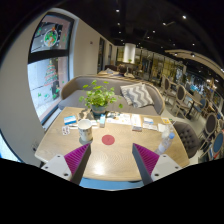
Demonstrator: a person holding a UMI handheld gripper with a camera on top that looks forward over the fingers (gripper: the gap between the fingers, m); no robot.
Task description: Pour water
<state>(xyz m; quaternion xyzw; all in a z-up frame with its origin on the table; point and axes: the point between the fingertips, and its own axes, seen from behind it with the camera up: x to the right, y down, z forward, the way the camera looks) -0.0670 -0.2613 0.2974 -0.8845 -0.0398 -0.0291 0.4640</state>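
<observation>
The gripper (pixel 109 161) hangs above the near edge of a pale wooden table (pixel 120 158), its two fingers spread wide apart with nothing between them but bare tabletop; the magenta pad of the left finger (pixel 77 158) sits at about eight o'clock from the table's middle and the pad of the right finger (pixel 146 158) at about four o'clock. Just ahead of the fingers, near the centre of the table, lies a small red round disc (pixel 108 140), flat on the wood and well clear of both pads. At roughly eleven o'clock from that disc stands a white cup or small jug (pixel 85 130), which looks like the vessel for the water, though its contents cannot be made out. Directly behind it, at twelve o'clock, a leafy green plant (pixel 98 97) rises from the far side of the table. To the right of the plant, at about one o'clock, lie white cards or papers (pixel 132 121), too small to read. At three o'clock from the disc, near the table's right edge, stands a clear bottle (pixel 166 139), upright. A blue-and-white item (pixel 68 125) rests near the left edge at about ten o'clock. Beyond the table a grey sofa (pixel 125 95) carries a patterned cushion (pixel 137 94), and a large window (pixel 46 70) fills the wall at nine o'clock.
</observation>
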